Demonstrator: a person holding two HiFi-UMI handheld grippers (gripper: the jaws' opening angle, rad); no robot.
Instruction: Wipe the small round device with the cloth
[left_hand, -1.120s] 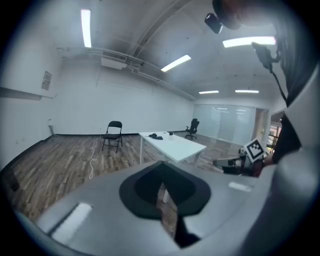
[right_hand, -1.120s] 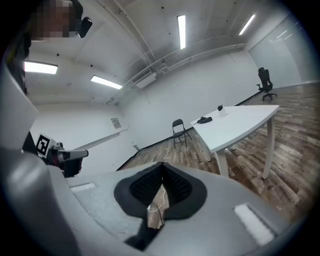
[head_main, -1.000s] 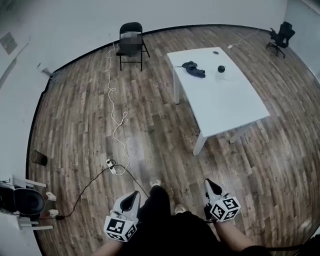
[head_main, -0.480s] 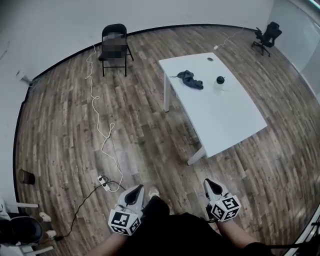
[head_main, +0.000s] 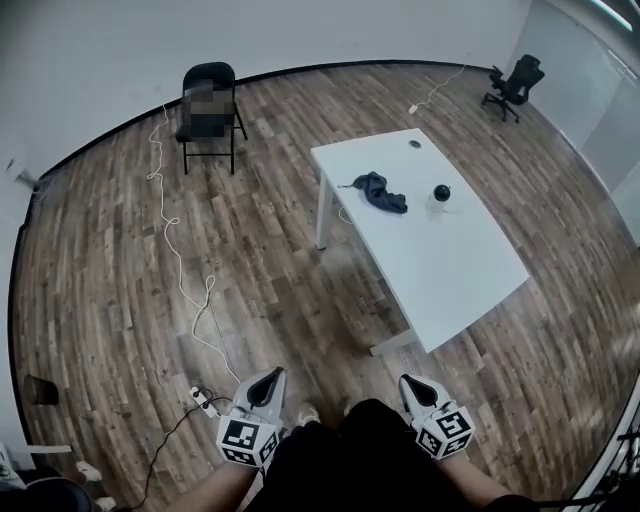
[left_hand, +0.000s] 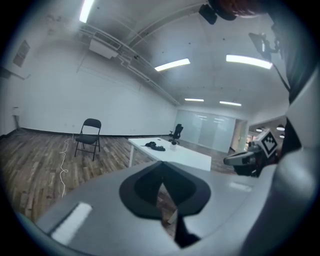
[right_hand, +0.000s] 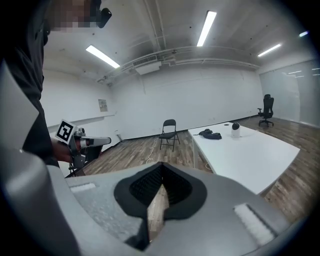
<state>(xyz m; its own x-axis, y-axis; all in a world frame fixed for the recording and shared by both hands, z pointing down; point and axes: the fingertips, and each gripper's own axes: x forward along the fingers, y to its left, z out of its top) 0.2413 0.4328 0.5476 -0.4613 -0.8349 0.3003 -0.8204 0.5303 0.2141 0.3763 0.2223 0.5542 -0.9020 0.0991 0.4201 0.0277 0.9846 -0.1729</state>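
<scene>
Wiping not yet begun: nothing is in hand.
The white table (head_main: 455, 275) stands well apart from the left gripper (head_main: 267, 380) and right gripper (head_main: 411, 384), each with jaws closed on nothing. Toward its far end lie the dark cloth (head_main: 382, 191) and, near it, the small round device (head_main: 441, 192) — fetching the cloth and all the wiping remain.

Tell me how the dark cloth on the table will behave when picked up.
The cloth lies crumpled in soft folds on the table, so it will probably hang limp. It looks thin, so it is likely light.
</scene>
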